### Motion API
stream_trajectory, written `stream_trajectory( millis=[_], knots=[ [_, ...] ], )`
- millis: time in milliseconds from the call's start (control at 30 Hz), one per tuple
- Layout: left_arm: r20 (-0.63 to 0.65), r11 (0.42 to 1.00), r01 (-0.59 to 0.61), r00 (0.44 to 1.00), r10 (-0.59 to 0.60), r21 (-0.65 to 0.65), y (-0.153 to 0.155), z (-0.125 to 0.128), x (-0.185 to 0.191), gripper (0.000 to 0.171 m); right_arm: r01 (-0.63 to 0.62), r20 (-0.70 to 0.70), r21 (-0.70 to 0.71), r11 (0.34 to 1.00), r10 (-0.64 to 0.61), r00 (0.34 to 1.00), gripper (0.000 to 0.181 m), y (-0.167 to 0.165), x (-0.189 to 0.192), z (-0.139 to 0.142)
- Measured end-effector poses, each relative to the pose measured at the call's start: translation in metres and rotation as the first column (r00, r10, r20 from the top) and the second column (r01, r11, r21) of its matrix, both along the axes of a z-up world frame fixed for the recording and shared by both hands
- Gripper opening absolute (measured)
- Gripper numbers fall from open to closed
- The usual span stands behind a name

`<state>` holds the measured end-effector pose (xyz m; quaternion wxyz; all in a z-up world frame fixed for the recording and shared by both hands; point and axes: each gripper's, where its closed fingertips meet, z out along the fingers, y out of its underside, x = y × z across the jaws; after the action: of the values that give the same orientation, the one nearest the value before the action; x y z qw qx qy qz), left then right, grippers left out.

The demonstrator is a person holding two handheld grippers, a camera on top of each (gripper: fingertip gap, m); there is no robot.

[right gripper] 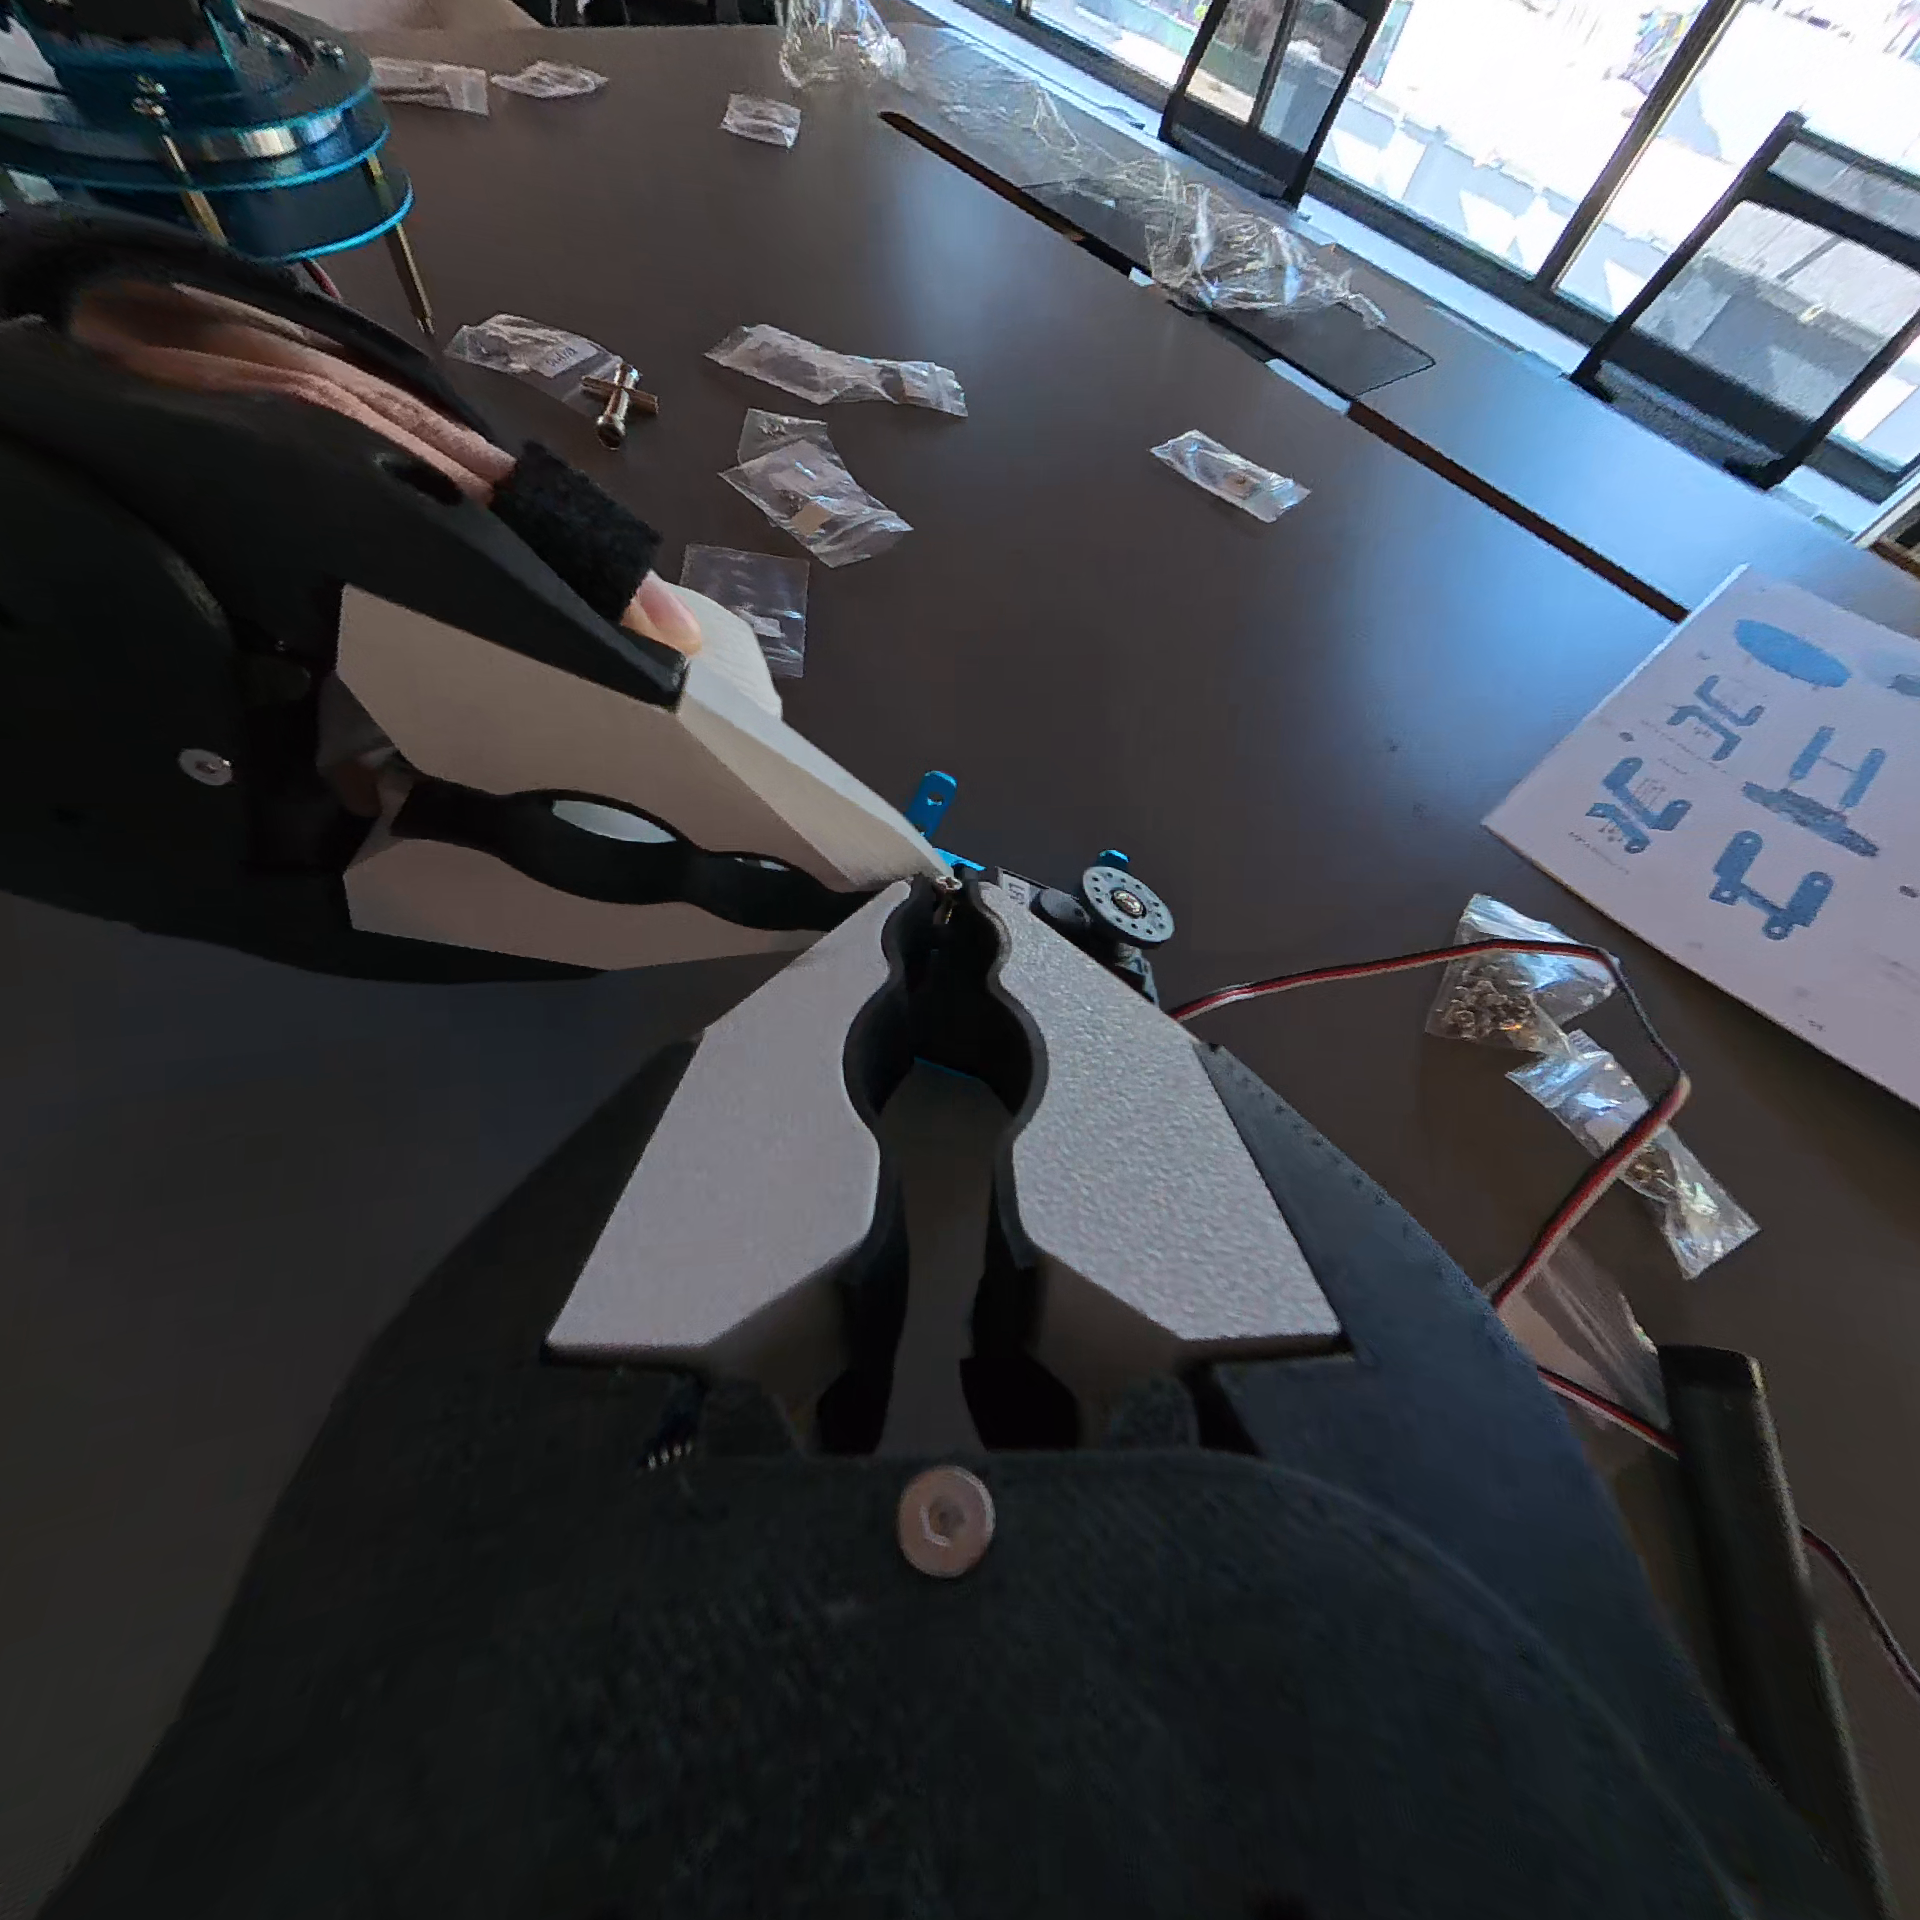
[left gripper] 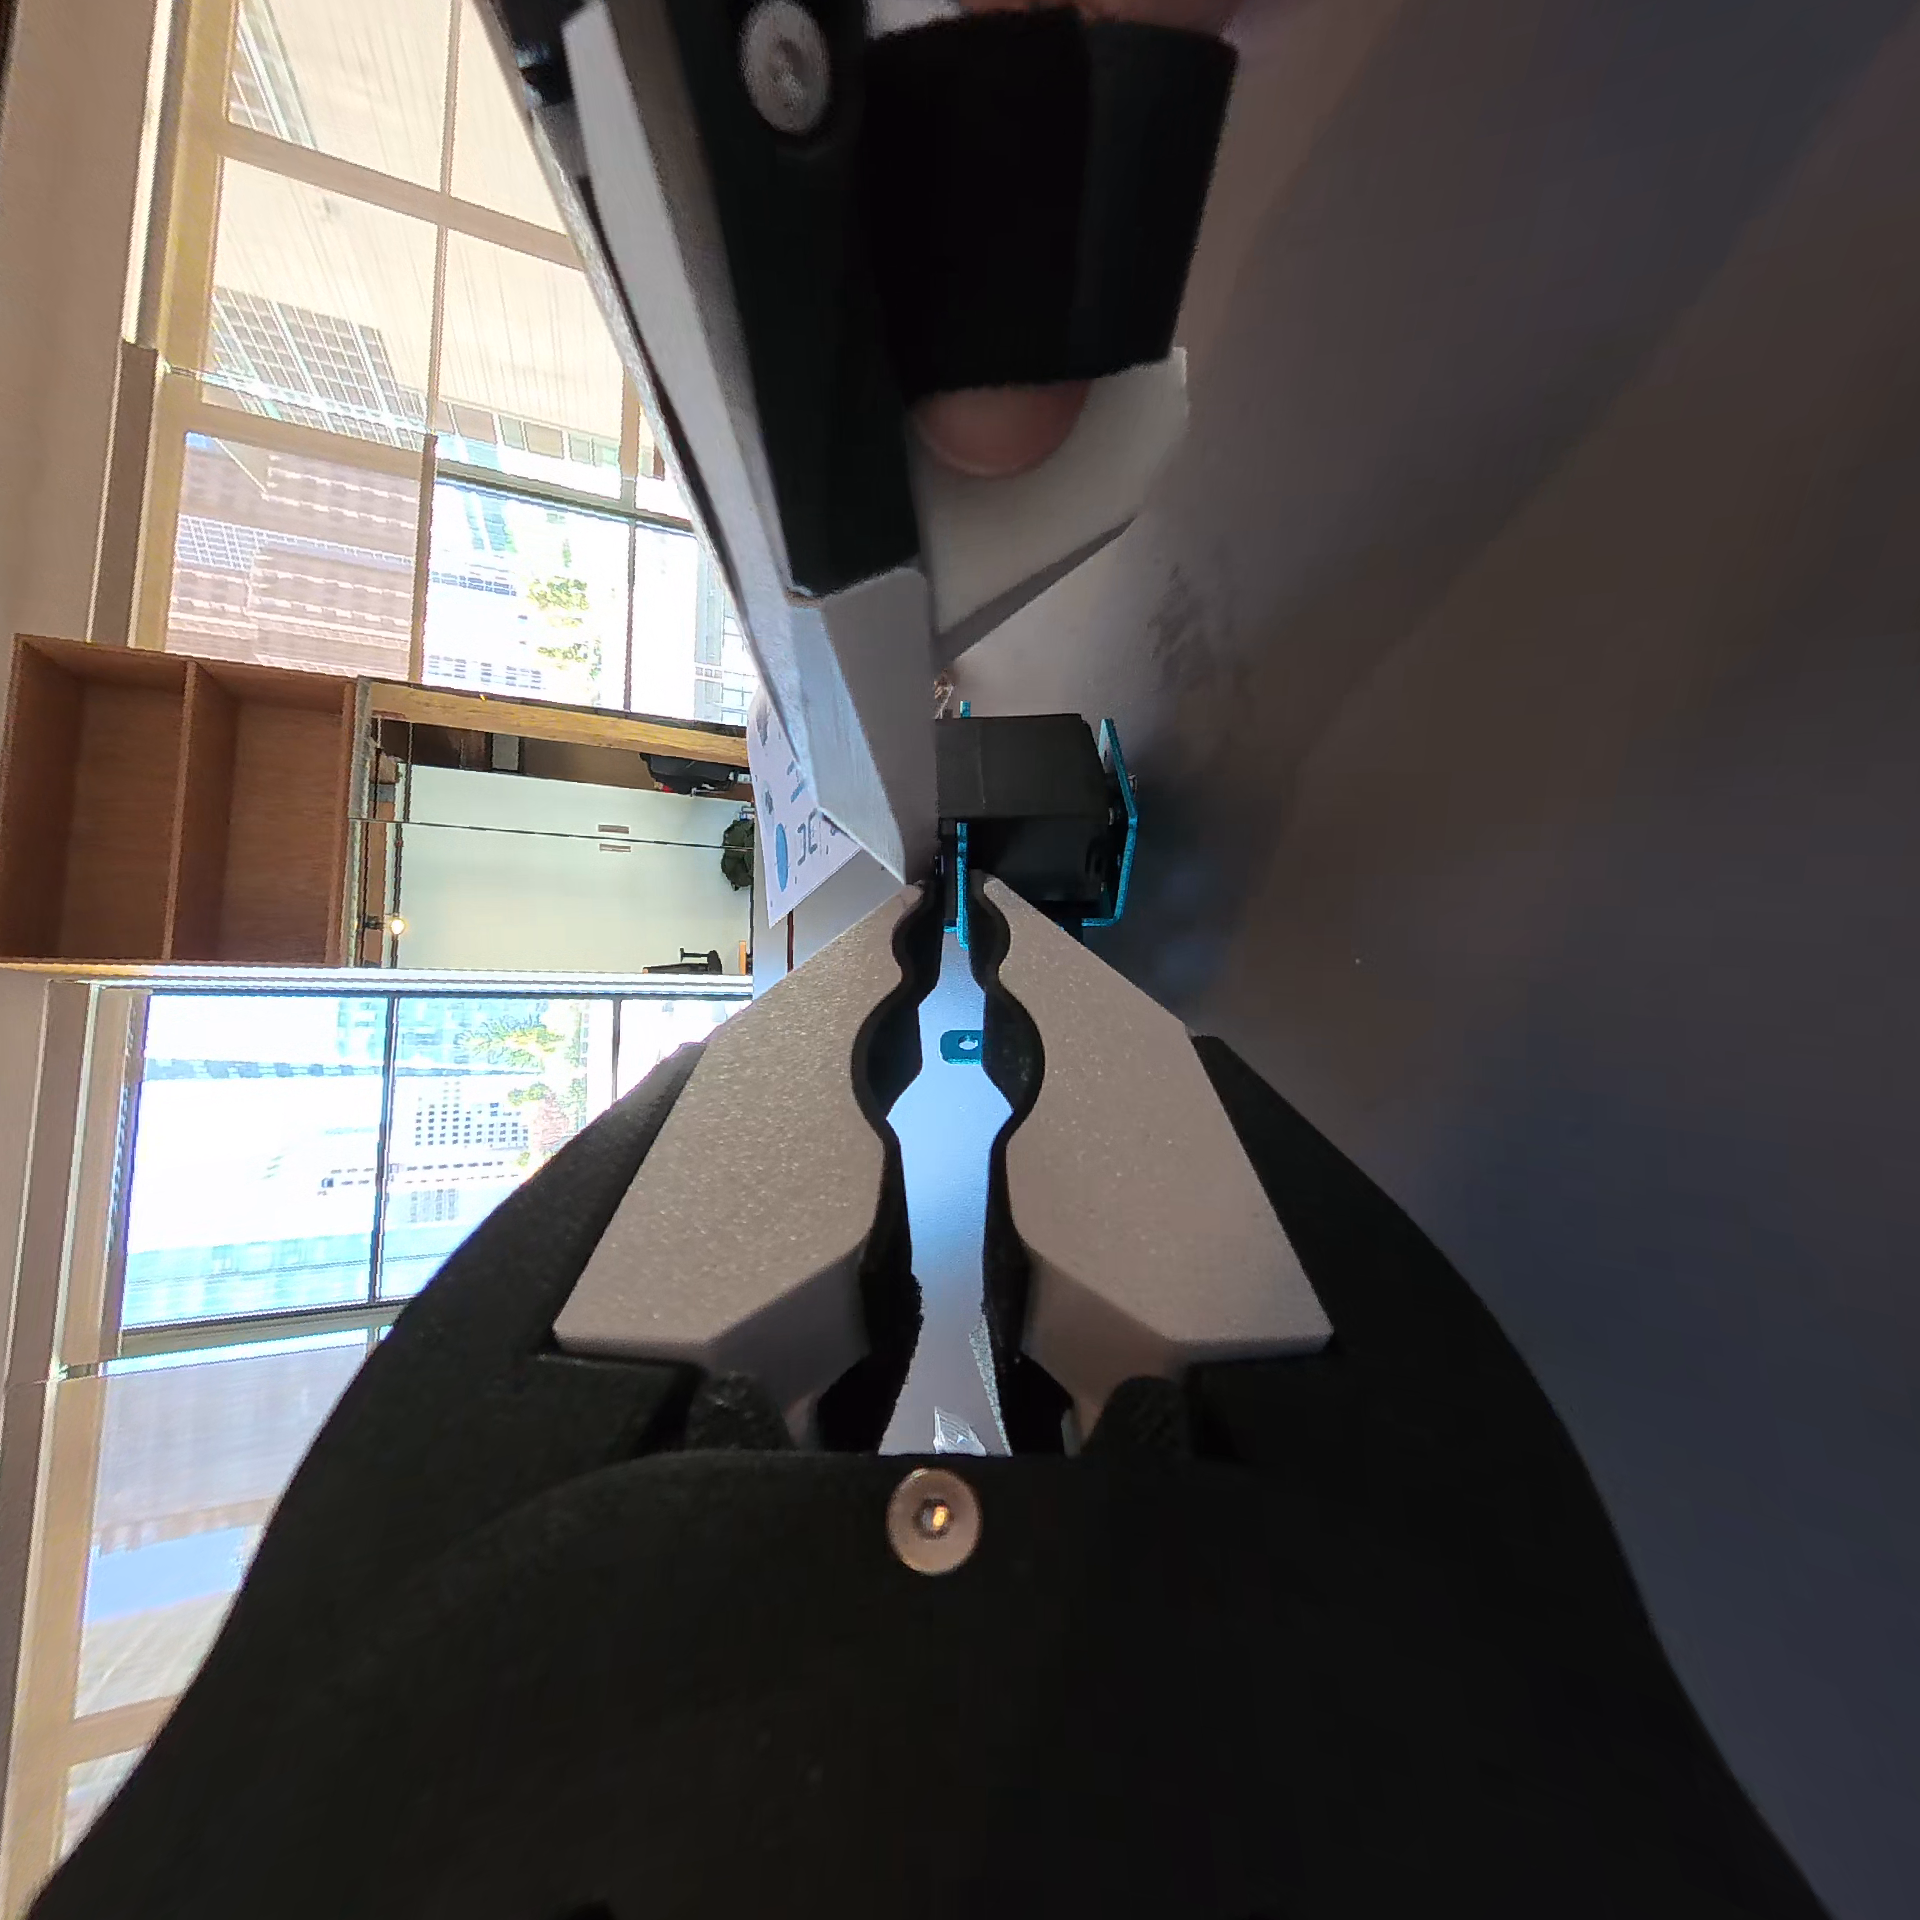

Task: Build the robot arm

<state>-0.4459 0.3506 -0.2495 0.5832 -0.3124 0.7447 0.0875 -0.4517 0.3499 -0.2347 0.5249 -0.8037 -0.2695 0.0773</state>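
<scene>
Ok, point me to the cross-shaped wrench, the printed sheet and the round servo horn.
cross-shaped wrench (right gripper: 619,397): right wrist view, centre where its arms meet.
printed sheet (right gripper: 1662,831): right wrist view, white area near its left edge.
round servo horn (right gripper: 1127,906): right wrist view, disc face.

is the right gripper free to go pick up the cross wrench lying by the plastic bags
Probably not: the right gripper seems shut on a small screw, and the left gripper crosses toward the cross wrench.

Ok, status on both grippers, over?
Left gripper shut on blue bracket of black servo. Right gripper shut on small screw, tips meeting left's. Parts bags lie apart, behind.
</scene>
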Motion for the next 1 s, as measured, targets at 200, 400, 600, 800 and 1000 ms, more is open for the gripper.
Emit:
stream_trajectory(
  millis=[200, 400, 600, 800, 1000],
  knots=[
    [0.0, 1.0, 0.0, 1.0, 0.0, -0.002, 0.0, 0.0, 0.0, 0.004, 0.036, 0.067, 0.049, 0.998, -0.039, 0.997, 0.006, -0.001, 0.001, 0.0],
    [0.002, 1.0, 0.004, 1.0, -0.004, -0.007, -0.002, 0.0, 0.001, 0.003, 0.049, 0.073, 0.066, 0.997, -0.054, 0.996, 0.007, -0.003, 0.001, 0.0],
    [0.0, 1.0, 0.004, 1.0, -0.004, -0.001, -0.002, 0.0, 0.001, 0.003, 0.037, 0.082, 0.064, 0.997, -0.043, 0.996, 0.007, -0.003, 0.001, 0.0],
    [-0.012, 0.999, 0.006, 1.0, -0.005, 0.039, -0.003, 0.0, 0.001, 0.003, 0.02, 0.09, 0.049, 0.999, -0.025, 0.996, 0.006, -0.005, 0.002, 0.0],
    [-0.018, 0.998, 0.008, 1.0, -0.007, 0.062, -0.004, 0.0, 0.001, 0.003, -0.05, 0.158, 0.056, 0.997, 0.041, 0.987, 0.007, -0.011, -0.002, -0.005]
  ],
)
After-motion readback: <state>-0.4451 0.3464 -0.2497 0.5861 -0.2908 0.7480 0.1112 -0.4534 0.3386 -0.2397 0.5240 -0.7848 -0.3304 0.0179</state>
